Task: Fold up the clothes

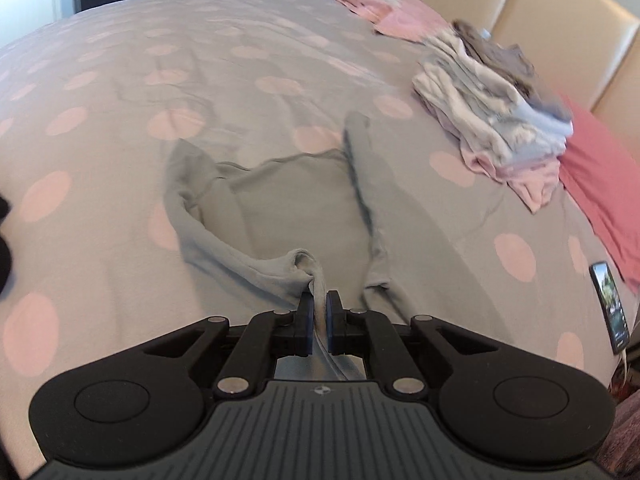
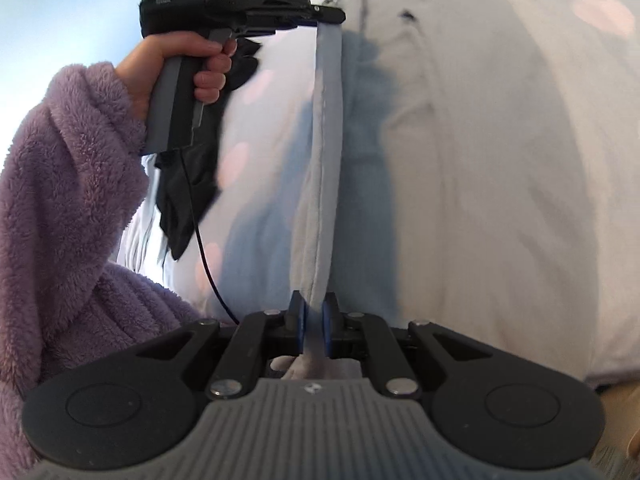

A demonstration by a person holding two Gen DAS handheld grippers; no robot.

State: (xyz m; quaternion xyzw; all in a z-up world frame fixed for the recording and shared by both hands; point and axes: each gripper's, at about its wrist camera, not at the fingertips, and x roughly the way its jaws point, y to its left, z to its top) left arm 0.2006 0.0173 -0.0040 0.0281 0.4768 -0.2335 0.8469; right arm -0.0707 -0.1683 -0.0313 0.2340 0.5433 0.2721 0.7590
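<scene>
A light grey-blue garment (image 1: pixel 280 200) lies partly spread on the spotted bed cover (image 1: pixel 120 80). My left gripper (image 1: pixel 319 304) is shut on a bunched edge of it, lifting that edge off the bed. In the right wrist view my right gripper (image 2: pixel 313 312) is shut on the other end of the same edge (image 2: pixel 326 152), which runs taut up to the left gripper (image 2: pixel 328 16), held in a hand with a purple fleece sleeve.
A stack of folded clothes (image 1: pixel 492 112) sits at the right of the bed, with pink garments (image 1: pixel 384 12) behind it and a red cloth (image 1: pixel 604 184) beside it. A phone (image 1: pixel 610 306) lies near the right edge. A padded headboard (image 1: pixel 540 8) stands behind.
</scene>
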